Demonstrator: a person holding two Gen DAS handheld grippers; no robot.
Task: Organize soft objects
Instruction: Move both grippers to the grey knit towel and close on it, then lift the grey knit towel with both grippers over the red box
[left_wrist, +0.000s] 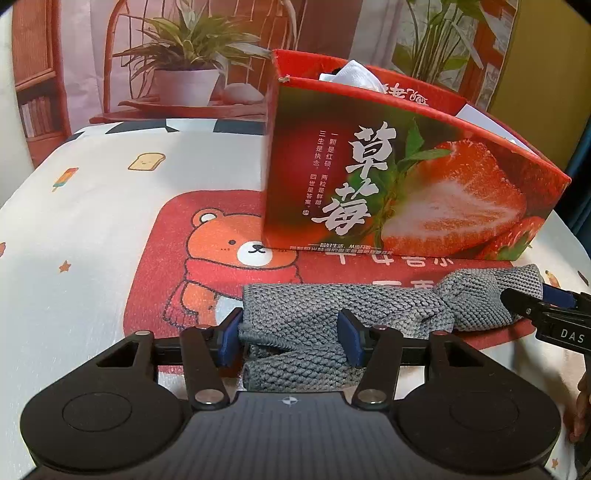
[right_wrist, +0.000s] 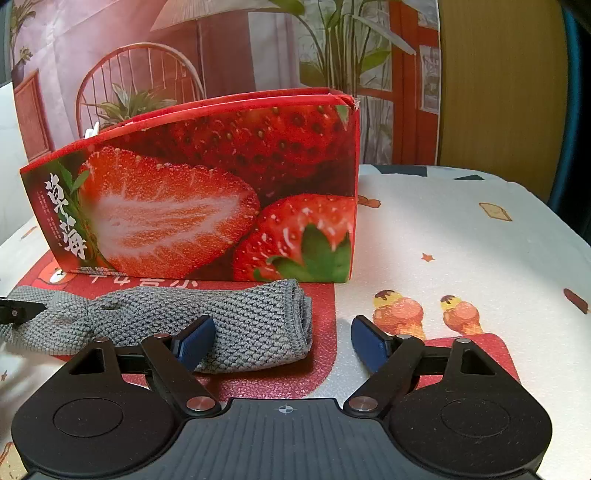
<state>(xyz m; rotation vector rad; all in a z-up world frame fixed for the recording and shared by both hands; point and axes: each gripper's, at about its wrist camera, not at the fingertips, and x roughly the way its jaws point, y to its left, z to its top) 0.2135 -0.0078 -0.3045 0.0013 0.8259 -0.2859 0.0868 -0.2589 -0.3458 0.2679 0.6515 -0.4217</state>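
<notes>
The left gripper (left_wrist: 290, 334) pinches the grey knitted cloth's (left_wrist: 332, 306) end on the red mat (left_wrist: 155, 295); the right gripper (right_wrist: 282, 341) stands spread over its other end.

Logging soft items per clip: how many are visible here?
2: a grey knitted cloth on the red mat before the strawberry box, and something white poking from the box. More may be hidden inside.

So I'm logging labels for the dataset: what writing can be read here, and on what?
"草莓": large white characters on the strawberry box.
"DAS": white letters on the right gripper, cut off at the picture's edge.
Small white columns beside the big characters on the box: too small to read surely.
White characters on the red mat: half hidden by the box, unreadable.
Writing inside the box's back wall: upside down, unreadable.
</notes>
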